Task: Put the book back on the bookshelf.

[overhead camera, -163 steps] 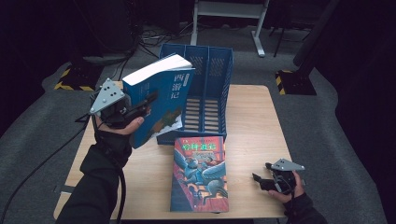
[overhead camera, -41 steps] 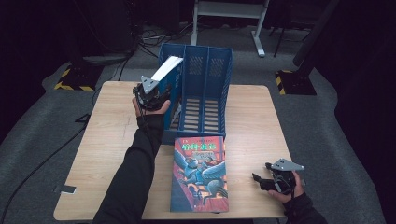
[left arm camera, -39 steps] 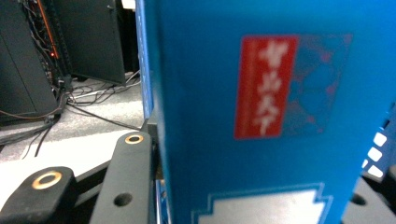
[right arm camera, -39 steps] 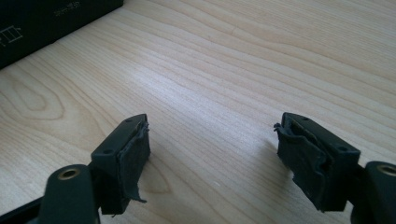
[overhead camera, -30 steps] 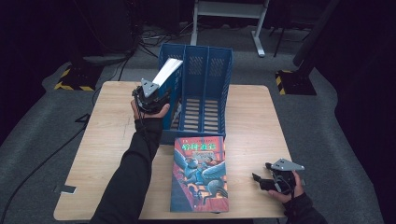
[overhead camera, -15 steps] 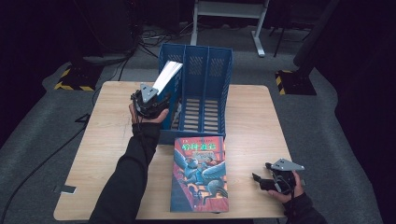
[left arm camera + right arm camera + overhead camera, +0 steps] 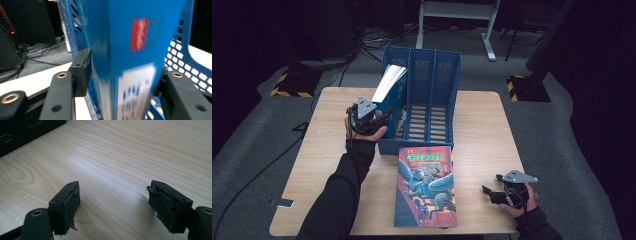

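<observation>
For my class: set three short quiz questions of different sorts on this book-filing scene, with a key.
1. True or false: the left claw grips the blue book.
2. Which compartment of the blue file rack holds that book: (a) left, (b) middle, (c) right?
3. Fill in: the right claw is ___ above the table.

Key: 1 true; 2 a; 3 open. The illustrated book lies flat before the rack.

The table (image 7: 492, 125) is pale wood with a smooth, matt grain. The rack (image 7: 432, 75) at 12 o'clock is blue perforated plastic. The book (image 7: 426, 185) at 6 o'clock has a glossy printed cover. The right gripper (image 7: 113, 205) carries matt black pads (image 7: 72, 200), frayed at the edges.
</observation>
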A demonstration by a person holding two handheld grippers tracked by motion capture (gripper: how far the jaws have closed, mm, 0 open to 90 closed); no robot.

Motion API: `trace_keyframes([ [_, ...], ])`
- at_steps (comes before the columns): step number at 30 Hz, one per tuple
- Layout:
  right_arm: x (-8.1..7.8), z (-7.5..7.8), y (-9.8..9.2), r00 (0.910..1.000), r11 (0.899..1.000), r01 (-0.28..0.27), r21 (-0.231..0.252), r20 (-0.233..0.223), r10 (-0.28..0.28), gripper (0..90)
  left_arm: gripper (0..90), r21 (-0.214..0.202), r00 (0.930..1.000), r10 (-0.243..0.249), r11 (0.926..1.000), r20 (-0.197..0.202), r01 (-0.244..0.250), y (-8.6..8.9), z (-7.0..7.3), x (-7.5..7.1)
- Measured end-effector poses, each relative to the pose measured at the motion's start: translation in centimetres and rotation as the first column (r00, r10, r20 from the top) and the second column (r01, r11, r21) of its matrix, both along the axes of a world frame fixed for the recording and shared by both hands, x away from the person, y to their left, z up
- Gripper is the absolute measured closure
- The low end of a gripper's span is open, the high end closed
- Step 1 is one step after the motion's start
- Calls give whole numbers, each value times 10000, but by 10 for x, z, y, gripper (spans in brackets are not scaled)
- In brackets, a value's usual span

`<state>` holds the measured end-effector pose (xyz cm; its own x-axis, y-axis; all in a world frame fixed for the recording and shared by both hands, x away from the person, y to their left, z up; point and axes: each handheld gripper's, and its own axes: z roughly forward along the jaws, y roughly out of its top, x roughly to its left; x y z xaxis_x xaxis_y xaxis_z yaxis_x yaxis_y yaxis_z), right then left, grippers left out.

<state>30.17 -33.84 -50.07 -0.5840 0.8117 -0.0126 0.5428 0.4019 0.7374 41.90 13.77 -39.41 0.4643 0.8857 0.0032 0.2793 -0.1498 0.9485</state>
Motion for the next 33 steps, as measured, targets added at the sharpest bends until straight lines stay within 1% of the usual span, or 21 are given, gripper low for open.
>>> trace_keyframes([
  [3,0,0,0,10000,10000,0,0,1,0,252,481,125,9999,-159,9998,-26,159,3,-4,-4],
  [4,0,0,0,10000,10000,1,1,0,-1,252,481,113,9997,-221,9997,-81,222,4,-5,-6],
  [6,0,0,0,10000,10000,0,1,0,0,252,479,250,9992,-349,9991,-194,354,6,-8,-8],
  [10,0,0,0,10000,10000,1,2,-2,-1,252,460,765,9959,-710,9942,-557,752,7,-19,-11],
  [11,0,0,0,10000,10000,-1,0,-1,1,252,451,886,9954,-779,9926,-564,827,7,-22,-12],
  [14,0,0,0,10000,10000,-1,2,-1,1,252,442,915,9941,-838,9917,-686,900,8,-28,-15],
  [17,0,0,0,10000,10000,-2,5,-2,2,252,450,1049,9917,-850,9899,-965,950,9,-35,-15],
  [18,0,0,0,10000,10000,-2,7,-2,2,252,454,1108,9906,-883,9888,-1042,997,10,-36,-15],
  [19,0,0,0,10000,10000,-1,6,-2,1,252,462,1236,9886,-882,9869,-1221,1033,10,-38,-13],
  [20,0,0,0,10000,10000,0,5,-3,0,252,488,1326,9873,-939,9849,-1285,1109,11,-40,-13],
  [21,0,0,0,10000,10000,-2,4,-1,2,252,490,1407,9850,-1076,9819,-1347,1265,12,-41,-11],
  [22,0,0,0,10000,10000,0,7,-4,0,252,490,1360,9841,-1136,9818,-1366,1322,13,-41,-11],
  [23,0,0,0,10000,10000,2,7,-5,-2,251,493,1222,9813,-1217,9825,-1492,1404,14,-41,-10],
  [25,0,0,0,10000,10000,-14,3,-2,14,251,496,1253,9791,-1303,9806,-1559,1504,14,-39,-8],
  [28,0,0,0,10000,10000,-2,3,-9,2,251,496,1241,9763,-1335,9800,-1701,1556,14,-38,-5],
  [29,0,0,0,10000,10000,-3,5,-13,3,250,497,1279,9776,-1289,9802,-1666,1510,13,-38,-4],
  [32,1,0,0,10000,10000,-4,3,-8,4,249,504,1356,9788,-1091,9817,-1735,1335,10,-36,1],
  [33,1,0,0,10000,10000,-8,4,-7,8,249,506,1315,9794,-994,9836,-1760,1234,9,-36,3],
])
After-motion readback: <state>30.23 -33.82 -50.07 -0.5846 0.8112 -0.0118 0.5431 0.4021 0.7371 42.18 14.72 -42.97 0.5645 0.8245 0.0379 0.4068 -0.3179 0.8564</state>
